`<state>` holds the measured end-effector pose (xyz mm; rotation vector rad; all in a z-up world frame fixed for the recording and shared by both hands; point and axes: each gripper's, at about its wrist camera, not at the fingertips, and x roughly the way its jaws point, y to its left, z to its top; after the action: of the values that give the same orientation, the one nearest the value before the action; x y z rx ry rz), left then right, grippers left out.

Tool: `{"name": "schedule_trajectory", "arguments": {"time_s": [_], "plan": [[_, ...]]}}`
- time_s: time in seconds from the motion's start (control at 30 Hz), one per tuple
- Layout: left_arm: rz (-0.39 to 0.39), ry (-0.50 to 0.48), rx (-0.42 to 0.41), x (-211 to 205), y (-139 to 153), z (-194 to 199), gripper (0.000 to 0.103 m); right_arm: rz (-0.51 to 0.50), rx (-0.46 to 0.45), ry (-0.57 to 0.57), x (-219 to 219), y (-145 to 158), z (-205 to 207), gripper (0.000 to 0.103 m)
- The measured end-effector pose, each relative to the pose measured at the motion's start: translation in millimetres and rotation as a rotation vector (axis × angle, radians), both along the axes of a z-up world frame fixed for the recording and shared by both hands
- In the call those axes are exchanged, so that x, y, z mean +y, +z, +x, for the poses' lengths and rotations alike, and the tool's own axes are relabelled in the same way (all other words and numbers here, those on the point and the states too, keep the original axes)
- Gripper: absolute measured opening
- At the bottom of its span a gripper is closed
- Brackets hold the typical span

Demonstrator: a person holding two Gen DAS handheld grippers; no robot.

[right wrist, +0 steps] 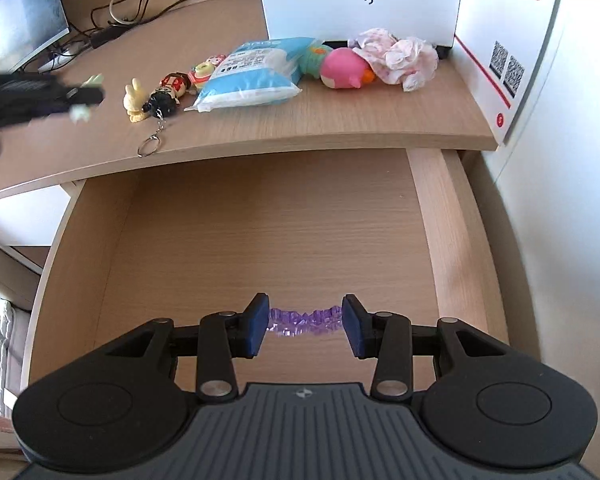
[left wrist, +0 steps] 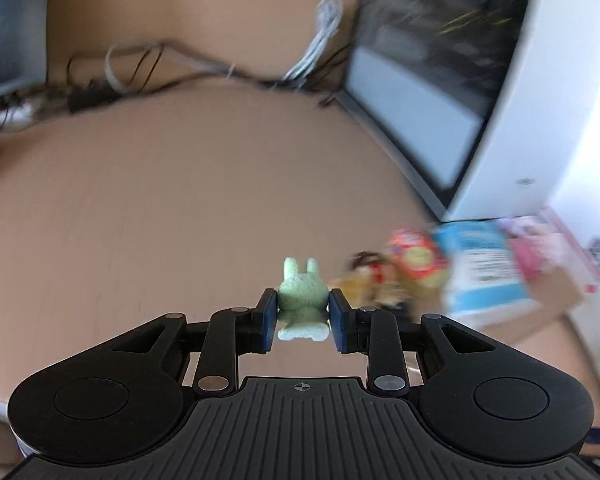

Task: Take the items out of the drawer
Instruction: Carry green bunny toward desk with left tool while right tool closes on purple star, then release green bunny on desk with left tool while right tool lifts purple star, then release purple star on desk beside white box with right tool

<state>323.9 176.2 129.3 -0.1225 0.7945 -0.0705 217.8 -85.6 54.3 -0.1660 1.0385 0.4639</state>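
My left gripper (left wrist: 303, 314) is shut on a pale green rabbit figure (left wrist: 302, 296) and holds it just above the desk top (left wrist: 180, 208). In the right wrist view that left gripper (right wrist: 85, 98) appears blurred at the desk's left with the green rabbit (right wrist: 92, 82) in it. My right gripper (right wrist: 306, 326) is inside the open wooden drawer (right wrist: 260, 232), shut on a purple crystal-like hair clip (right wrist: 306, 322) spanning its blue pads. The drawer floor around it is bare.
On the desk lie a yellow rabbit figure (right wrist: 134, 100), a doll keychain (right wrist: 166, 94), a blue tissue pack (right wrist: 252, 76), a pink toy (right wrist: 346, 68) and a crumpled cloth (right wrist: 396, 56). A white aigo box (right wrist: 360, 0) stands behind; cables (right wrist: 140, 4) and a monitor (right wrist: 20, 16) sit at the left.
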Motion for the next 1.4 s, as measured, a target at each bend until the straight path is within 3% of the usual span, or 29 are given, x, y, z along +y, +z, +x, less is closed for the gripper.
{"name": "schedule_trajectory", "arguments": {"time_s": [0.1,0.2,0.4,0.63,0.87,1.03,1.1,1.13,1.17,1.4], "plan": [[0.029,-0.029,0.044,-2,-19,14,0.032,-0.006,-0.028,-0.003,-6,6,-5,0.040],[0.076,-0.047,0.005,-8,-25,11,0.032,-0.005,-0.026,-0.022,-13,6,-3,0.040],[-0.050,0.024,-0.028,4,-12,-13,0.032,-0.005,-0.029,-0.020,-17,7,5,0.040],[-0.142,0.080,-0.042,20,8,-59,0.031,0.025,-0.108,0.038,2,23,35,0.040],[-0.180,0.049,0.034,12,8,-104,0.031,0.028,-0.288,0.166,56,53,81,0.040],[-0.182,0.053,0.060,12,6,-128,0.031,0.036,-0.432,0.120,76,60,129,0.040],[-0.180,0.066,0.075,13,4,-134,0.031,0.026,-0.477,0.095,80,58,141,0.053],[-0.181,0.067,0.081,14,3,-137,0.031,0.020,-0.480,0.087,82,58,143,0.066],[-0.183,0.065,0.087,14,1,-138,0.031,0.035,-0.473,0.088,81,57,141,0.070],[-0.191,-0.013,0.141,9,-11,-140,0.031,0.066,-0.327,0.056,63,32,91,0.076]]}}
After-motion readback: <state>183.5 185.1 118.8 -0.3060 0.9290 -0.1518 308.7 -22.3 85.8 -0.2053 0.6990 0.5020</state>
